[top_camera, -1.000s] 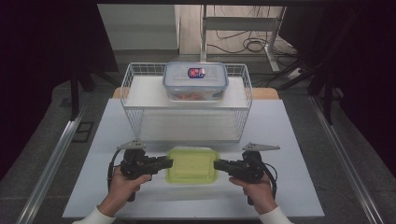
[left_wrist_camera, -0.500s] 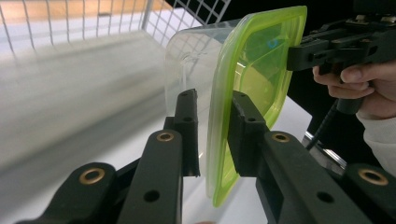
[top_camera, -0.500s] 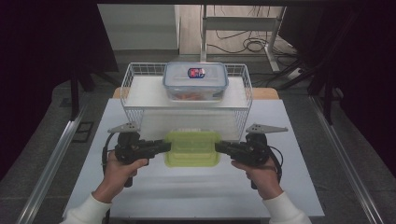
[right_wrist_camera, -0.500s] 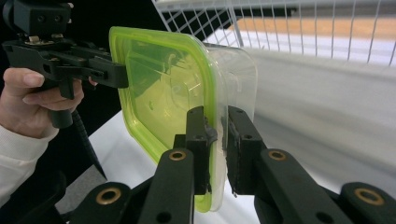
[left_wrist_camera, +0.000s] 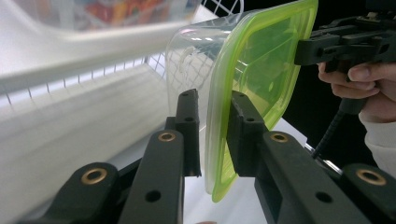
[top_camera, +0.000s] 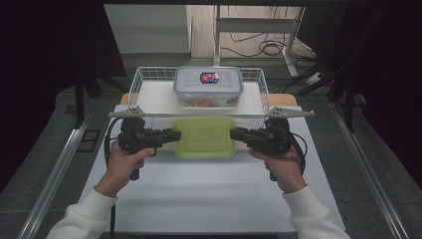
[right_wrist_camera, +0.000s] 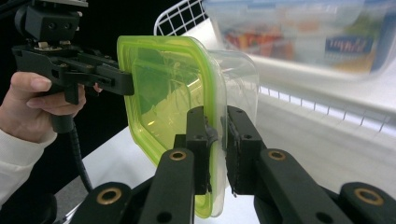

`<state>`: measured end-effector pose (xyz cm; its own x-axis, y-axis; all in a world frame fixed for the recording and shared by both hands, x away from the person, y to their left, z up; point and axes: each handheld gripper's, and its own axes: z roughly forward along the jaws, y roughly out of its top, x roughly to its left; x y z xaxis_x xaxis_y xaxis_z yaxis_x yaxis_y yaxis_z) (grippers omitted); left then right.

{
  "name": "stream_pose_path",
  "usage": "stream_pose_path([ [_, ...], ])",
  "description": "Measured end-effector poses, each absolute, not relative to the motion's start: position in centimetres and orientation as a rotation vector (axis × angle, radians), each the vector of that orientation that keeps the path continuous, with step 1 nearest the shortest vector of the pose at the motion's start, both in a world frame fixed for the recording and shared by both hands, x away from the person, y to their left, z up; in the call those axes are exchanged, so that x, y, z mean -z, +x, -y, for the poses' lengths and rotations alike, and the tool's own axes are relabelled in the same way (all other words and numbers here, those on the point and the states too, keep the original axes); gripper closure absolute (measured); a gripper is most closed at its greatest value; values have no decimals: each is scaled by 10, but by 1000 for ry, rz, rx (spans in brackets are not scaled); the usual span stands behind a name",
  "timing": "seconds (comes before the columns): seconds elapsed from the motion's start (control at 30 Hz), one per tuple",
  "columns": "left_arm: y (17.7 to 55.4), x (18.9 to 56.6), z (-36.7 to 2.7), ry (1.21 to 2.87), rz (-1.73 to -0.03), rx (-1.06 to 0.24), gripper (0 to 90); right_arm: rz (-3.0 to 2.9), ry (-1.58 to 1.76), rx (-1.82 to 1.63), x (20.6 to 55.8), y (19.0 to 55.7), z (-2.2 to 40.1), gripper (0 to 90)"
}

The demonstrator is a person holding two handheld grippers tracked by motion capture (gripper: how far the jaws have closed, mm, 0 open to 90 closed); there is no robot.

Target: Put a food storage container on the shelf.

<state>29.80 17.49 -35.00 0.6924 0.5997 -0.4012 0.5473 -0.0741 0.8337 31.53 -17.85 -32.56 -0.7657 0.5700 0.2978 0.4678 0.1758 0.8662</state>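
Observation:
A clear food container with a green lid [top_camera: 204,136] hangs above the white table, held level between both hands. My left gripper [top_camera: 174,135] is shut on its left rim, and my right gripper [top_camera: 235,133] is shut on its right rim. In the left gripper view the jaws of the left gripper [left_wrist_camera: 213,119] pinch the green-lidded container [left_wrist_camera: 261,70] at its edge. The right gripper [right_wrist_camera: 217,140] clamps the opposite edge of the container [right_wrist_camera: 168,88]. Behind it stands a white wire basket [top_camera: 149,79] with a blue-lidded container [top_camera: 208,85] of food on its shelf.
The white table [top_camera: 199,194] lies under the raised container, bare toward the person. The wire basket's front rim [top_camera: 209,115] runs just behind the held container. Metal rails [top_camera: 54,174] flank the table. Cables lie on the floor at the back.
Both hands have lifted the green-lidded container off the table, up to the level of the basket's front rim. The grips on it look the same.

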Motion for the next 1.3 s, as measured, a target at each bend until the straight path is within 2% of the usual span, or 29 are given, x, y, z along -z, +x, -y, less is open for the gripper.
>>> stream_pose_path([
  [0.63,325,289,-178,1730,-900,-117,772,-2296,949,-1652,265,341,173,808],
  [1.3,388,241,-176,1771,-940,-118,778,-2255,996,-1695,230,397,173,808],
])
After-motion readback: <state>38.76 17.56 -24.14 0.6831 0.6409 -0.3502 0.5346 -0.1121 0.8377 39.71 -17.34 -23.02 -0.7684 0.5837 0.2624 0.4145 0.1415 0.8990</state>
